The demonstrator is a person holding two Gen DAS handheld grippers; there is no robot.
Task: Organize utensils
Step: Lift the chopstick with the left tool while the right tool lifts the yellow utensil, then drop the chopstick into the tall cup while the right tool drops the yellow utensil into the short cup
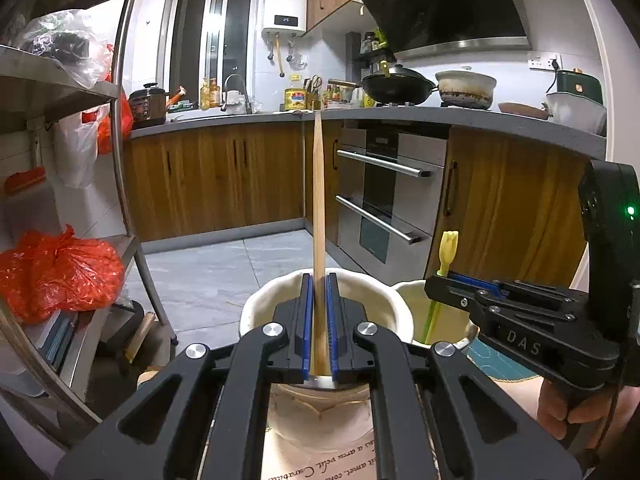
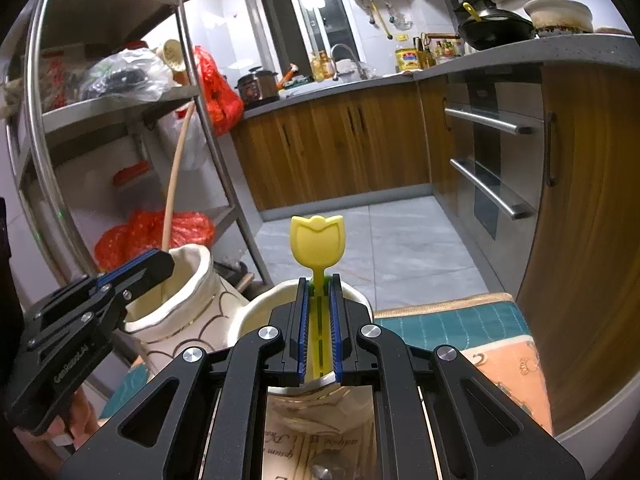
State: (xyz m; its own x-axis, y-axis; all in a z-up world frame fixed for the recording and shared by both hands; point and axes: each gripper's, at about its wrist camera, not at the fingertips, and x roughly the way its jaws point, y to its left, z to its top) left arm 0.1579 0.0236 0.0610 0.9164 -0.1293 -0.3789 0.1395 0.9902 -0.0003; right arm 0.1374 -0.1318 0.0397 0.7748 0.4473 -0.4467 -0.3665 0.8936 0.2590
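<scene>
My left gripper (image 1: 319, 284) is shut on a long wooden utensil handle (image 1: 319, 216) that stands upright over a cream ceramic vase (image 1: 276, 292). My right gripper (image 2: 319, 282) is shut on a yellow tulip-topped plastic utensil (image 2: 317, 240), upright over a second cream holder (image 2: 260, 308). In the left wrist view the right gripper (image 1: 440, 284) holds that yellow utensil (image 1: 447, 248) over the holder (image 1: 412, 296) on the right. In the right wrist view the left gripper (image 2: 160, 264) holds the wooden handle (image 2: 176, 176) in the vase (image 2: 200, 280) on the left. The utensils' lower ends are hidden.
Both holders stand on a patterned mat (image 2: 460, 320) at a table edge. A steel shelf rack (image 2: 216, 128) with red bags (image 1: 60, 272) stands to the left. Wooden cabinets (image 1: 216, 180), an oven (image 1: 388, 192) and a grey counter (image 1: 440, 116) lie beyond the tiled floor (image 1: 224, 272).
</scene>
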